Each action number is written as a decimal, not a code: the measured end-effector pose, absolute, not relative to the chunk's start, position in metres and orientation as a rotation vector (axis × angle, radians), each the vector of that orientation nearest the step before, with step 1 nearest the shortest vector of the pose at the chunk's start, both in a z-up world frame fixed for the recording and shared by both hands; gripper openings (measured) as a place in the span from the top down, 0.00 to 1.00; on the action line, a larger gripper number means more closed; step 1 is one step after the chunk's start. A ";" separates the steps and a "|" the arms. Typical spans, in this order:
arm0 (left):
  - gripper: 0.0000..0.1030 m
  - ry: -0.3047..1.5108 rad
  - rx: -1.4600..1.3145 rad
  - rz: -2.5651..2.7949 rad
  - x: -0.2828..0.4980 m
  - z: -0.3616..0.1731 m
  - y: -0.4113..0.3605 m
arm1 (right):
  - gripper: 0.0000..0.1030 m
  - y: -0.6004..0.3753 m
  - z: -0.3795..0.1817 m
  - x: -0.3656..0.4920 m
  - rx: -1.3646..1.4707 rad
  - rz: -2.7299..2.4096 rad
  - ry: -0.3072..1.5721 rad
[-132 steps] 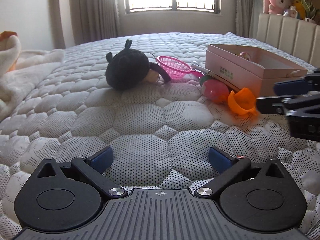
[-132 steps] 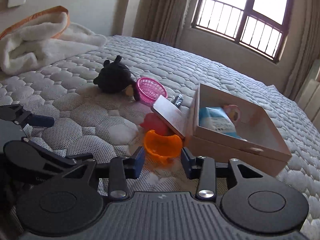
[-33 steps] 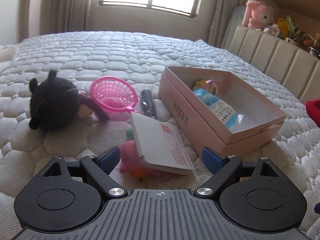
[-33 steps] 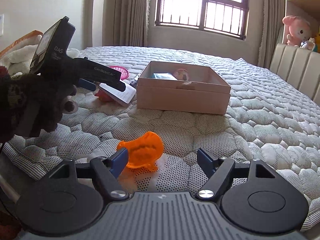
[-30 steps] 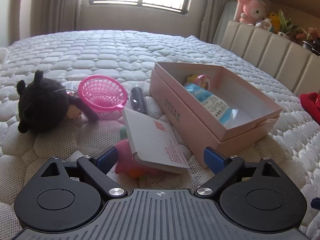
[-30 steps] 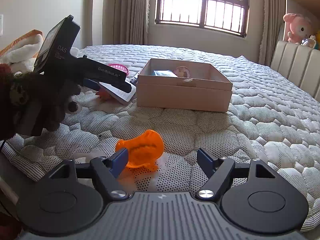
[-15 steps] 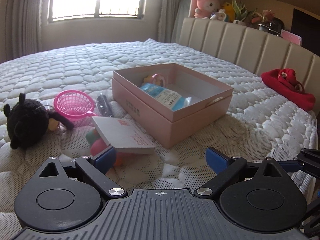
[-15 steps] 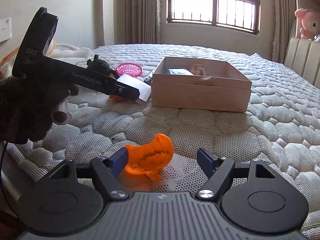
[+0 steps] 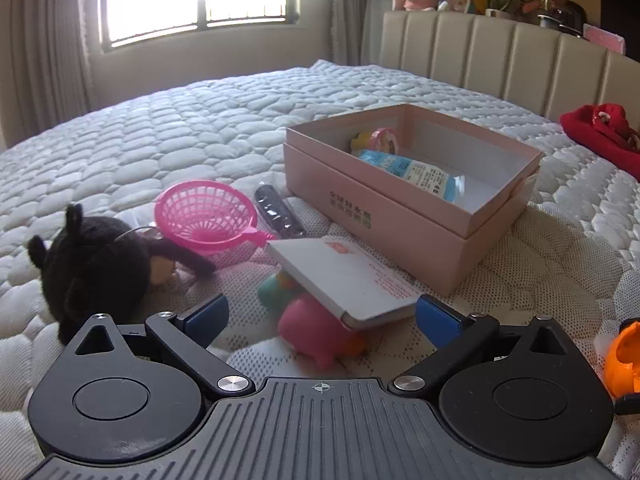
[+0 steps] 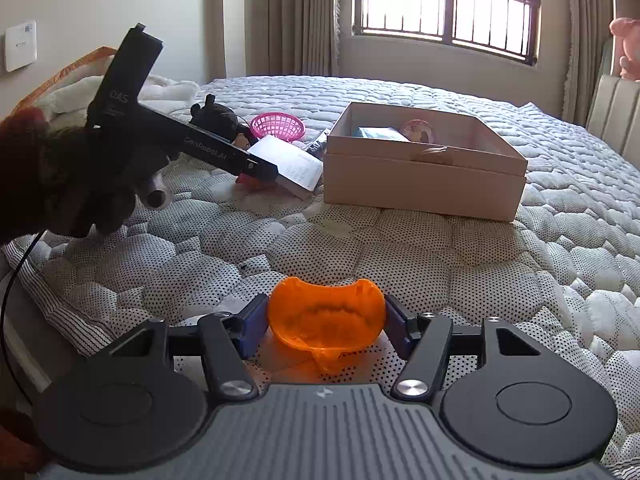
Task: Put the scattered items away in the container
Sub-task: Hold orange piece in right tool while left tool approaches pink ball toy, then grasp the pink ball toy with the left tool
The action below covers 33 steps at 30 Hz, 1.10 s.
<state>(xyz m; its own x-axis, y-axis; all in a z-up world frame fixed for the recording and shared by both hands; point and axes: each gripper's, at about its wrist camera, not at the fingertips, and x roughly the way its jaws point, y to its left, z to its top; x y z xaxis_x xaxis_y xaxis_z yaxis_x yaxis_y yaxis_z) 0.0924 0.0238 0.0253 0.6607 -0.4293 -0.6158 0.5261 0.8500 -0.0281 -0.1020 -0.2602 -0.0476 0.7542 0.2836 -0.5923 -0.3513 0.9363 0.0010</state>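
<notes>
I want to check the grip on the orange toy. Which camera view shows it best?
The right wrist view: the orange toy sits whole between the closing right hand-held gripper. The left wrist view shows only a cut-off part at its right edge.

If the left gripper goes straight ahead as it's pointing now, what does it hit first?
Probably the pink toy under the white booklet: both lie between the opening left gripper fingers. Depth is unclear, so the booklet's near edge could touch first.

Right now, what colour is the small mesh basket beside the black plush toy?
Bright pink mesh basket, clearest in the left wrist view.
</notes>
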 end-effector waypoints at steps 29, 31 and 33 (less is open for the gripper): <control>0.01 0.747 0.009 -0.520 0.009 0.023 -0.020 | 0.43 -0.271 -0.040 -0.113 -0.121 0.346 0.604; 0.01 0.759 0.012 -0.451 0.017 0.018 -0.029 | 0.43 -0.274 -0.040 -0.116 -0.120 0.334 0.603; 0.01 0.772 -0.002 -0.419 0.024 0.014 -0.033 | 0.43 -0.277 -0.038 -0.120 -0.123 0.322 0.595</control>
<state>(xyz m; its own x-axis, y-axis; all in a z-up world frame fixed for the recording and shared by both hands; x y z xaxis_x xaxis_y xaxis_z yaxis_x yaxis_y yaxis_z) 0.0239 -0.0333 0.0138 0.6386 -0.3676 -0.6760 0.3663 0.9178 -0.1530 -0.1202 -0.2770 -0.0379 0.7800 0.2619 -0.5684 -0.3321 0.9430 -0.0212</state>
